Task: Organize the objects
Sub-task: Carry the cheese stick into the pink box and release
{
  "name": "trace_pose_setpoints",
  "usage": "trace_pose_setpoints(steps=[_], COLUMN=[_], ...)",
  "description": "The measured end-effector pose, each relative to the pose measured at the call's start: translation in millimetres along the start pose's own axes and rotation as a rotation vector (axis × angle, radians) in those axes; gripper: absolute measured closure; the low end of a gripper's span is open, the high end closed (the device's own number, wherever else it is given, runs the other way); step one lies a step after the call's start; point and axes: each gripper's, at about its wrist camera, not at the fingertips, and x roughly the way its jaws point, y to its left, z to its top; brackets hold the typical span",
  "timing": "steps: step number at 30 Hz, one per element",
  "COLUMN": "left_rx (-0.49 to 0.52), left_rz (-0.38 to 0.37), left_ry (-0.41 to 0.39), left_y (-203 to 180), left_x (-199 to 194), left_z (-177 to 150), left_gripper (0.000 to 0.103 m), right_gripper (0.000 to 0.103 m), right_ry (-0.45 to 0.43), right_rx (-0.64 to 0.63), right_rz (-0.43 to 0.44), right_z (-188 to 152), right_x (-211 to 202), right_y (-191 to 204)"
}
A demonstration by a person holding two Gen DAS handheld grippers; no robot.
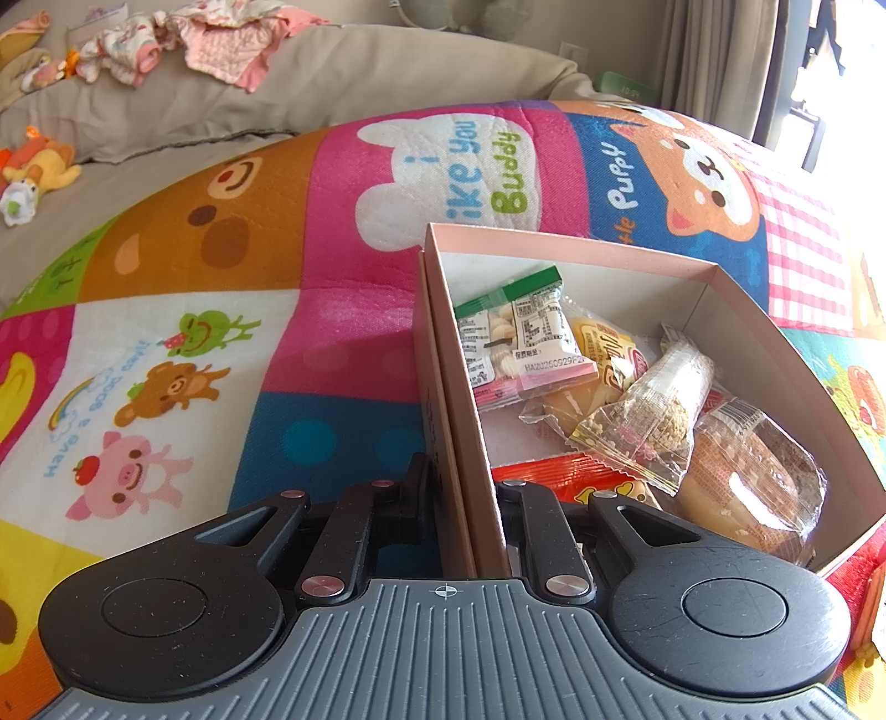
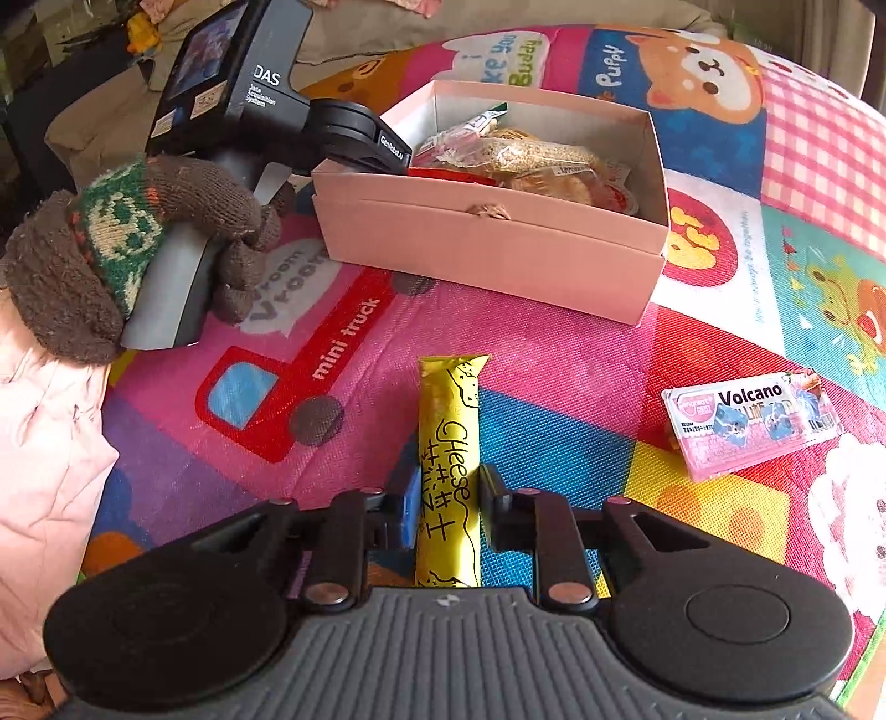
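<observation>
I am looking down on a bright cartoon play mat (image 2: 554,343) that is covering the whole working surface, with a beige cushion (image 1: 343,88) lying behind it and pink baby clothes (image 1: 221,44) heaped along its top. On the mat a pink cardboard box (image 2: 487,243) is sitting open, and snack packets are piling up inside it: a wrapped bun (image 1: 753,487), a cone-shaped bag of puffed grain (image 1: 648,415) and a green-topped packet of small biscuits (image 1: 520,338) among them. My left gripper (image 1: 465,498) is clamping the box's near-left wall, one finger outside and one inside, and from the right wrist view I am seeing a hand in a brown knitted glove (image 2: 138,243) wrapping around that tool's handle. My right gripper (image 2: 446,504) is pointing steeply down at the mat in front of the box, its fingers pressing together on both sides of a yellow cheese stick packet (image 2: 448,459), which is lying lengthwise between them with its far end pointing toward the box. Off to the right, well apart from the stick, a small pink Volcano packet (image 2: 753,426) is lying flat on the mat.
</observation>
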Motion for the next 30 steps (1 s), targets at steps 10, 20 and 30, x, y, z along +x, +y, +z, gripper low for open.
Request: trace_pose_setpoints(steps=[10,20,30], left_rx=[0.000,-0.002,-0.002], left_rz=[-0.001,-0.003,-0.003], left_ry=[0.000,0.001,0.001], left_y=[0,0,0], left_x=[0,0,0], left_z=[0,0,0], left_gripper=[0.087,0.087,0.087], right_gripper=[0.082,0.081,0.059], right_ry=[-0.204,-0.204,-0.205], right_rx=[0.025,0.109,0.146], right_rz=[-0.066,-0.185,-0.236], right_z=[91,181,160], right_x=[-52,12,10], right_y=[-21,-60,-77])
